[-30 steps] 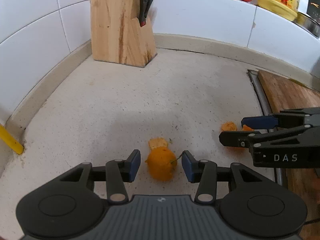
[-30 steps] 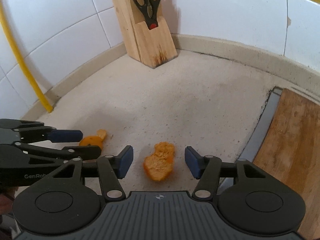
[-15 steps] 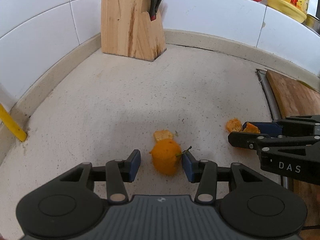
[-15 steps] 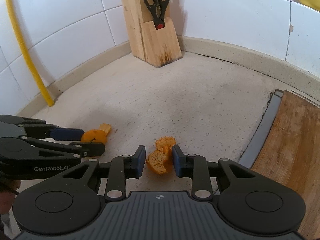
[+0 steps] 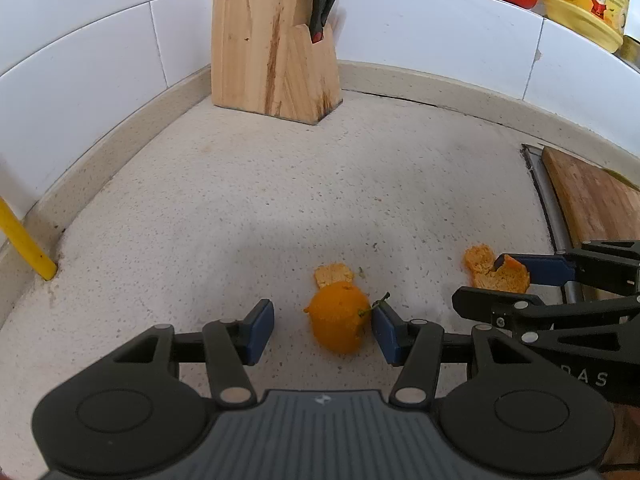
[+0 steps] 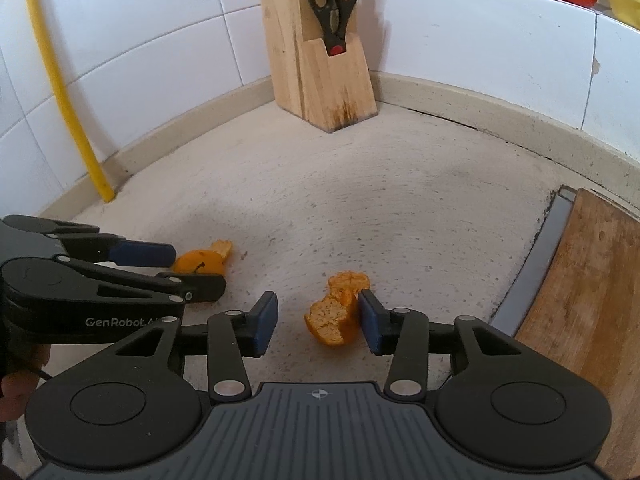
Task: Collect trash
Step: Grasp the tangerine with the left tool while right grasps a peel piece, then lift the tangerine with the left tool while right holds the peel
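Orange peel pieces: four, in two pairs, on the speckled beige desk [image 5: 280, 184] toward its near edge.
Left claw [image 5: 322, 330]: opening; domed orange peel [image 5: 338, 322] between, touching one pad.
Right claw [image 6: 317, 326]: opening; curled orange peel [image 6: 332, 318] between, touching one pad.
Wooden knife blocks [image 6: 316, 60]: one, far corner.

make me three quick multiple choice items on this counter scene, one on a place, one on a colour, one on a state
1. Where is the knife block?
A. in the tiled back corner
B. on the cutting board
C. between the jaws

2. What colour is the peel between the right gripper's pads?
A. green
B. orange
C. white

3. How does the left gripper stand?
A. clamped on scissors
B. lifting a tomato
C. jaws apart, a peel between them

Answers: 1 A, it stands against the wall; 2 B, plainly orange; 3 C, a gap shows beside one pad.
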Demonstrator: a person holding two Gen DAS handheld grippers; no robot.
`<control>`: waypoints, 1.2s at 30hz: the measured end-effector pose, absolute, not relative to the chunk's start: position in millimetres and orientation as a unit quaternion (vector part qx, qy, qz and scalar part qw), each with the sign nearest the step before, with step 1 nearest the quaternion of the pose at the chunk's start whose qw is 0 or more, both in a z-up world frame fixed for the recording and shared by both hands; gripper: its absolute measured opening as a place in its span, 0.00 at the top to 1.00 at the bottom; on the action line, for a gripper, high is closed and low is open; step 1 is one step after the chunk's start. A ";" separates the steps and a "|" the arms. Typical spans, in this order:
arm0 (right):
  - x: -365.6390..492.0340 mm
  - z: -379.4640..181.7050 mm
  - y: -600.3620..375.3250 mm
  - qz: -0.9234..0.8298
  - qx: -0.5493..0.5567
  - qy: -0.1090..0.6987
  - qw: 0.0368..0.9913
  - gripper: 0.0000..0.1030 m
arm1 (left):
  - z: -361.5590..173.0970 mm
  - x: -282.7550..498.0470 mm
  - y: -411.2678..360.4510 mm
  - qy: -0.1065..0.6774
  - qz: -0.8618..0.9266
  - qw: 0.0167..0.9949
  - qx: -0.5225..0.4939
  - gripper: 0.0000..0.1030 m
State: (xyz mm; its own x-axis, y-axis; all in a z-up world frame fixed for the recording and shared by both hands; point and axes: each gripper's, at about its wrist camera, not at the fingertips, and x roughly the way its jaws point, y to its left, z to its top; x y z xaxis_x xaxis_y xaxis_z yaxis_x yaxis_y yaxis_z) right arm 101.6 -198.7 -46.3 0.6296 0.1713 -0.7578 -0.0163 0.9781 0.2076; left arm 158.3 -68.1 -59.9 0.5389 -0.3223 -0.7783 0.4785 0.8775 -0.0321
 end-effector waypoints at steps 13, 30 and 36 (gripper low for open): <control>91.7 -47.3 -207.0 0.037 0.141 0.424 0.894 0.79 | -56.2 146.4 -82.4 0.412 -0.246 0.868 0.125 0.84; 76.1 -42.0 -195.8 0.057 0.166 0.419 0.891 0.88 | -48.1 124.6 -70.1 0.404 -0.246 0.873 0.119 0.90; 71.5 -34.5 -185.5 0.064 0.158 0.417 0.893 0.88 | -43.9 115.4 -57.1 0.399 -0.243 0.878 0.107 0.90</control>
State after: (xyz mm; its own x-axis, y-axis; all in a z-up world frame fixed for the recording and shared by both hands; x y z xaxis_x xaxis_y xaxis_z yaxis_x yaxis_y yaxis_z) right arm 71.5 -185.5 -34.5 0.6448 0.2454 -0.7239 0.0172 0.9422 0.3347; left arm 115.4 -57.1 -43.9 0.5636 -0.3411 -0.7523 0.5124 0.8587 -0.0055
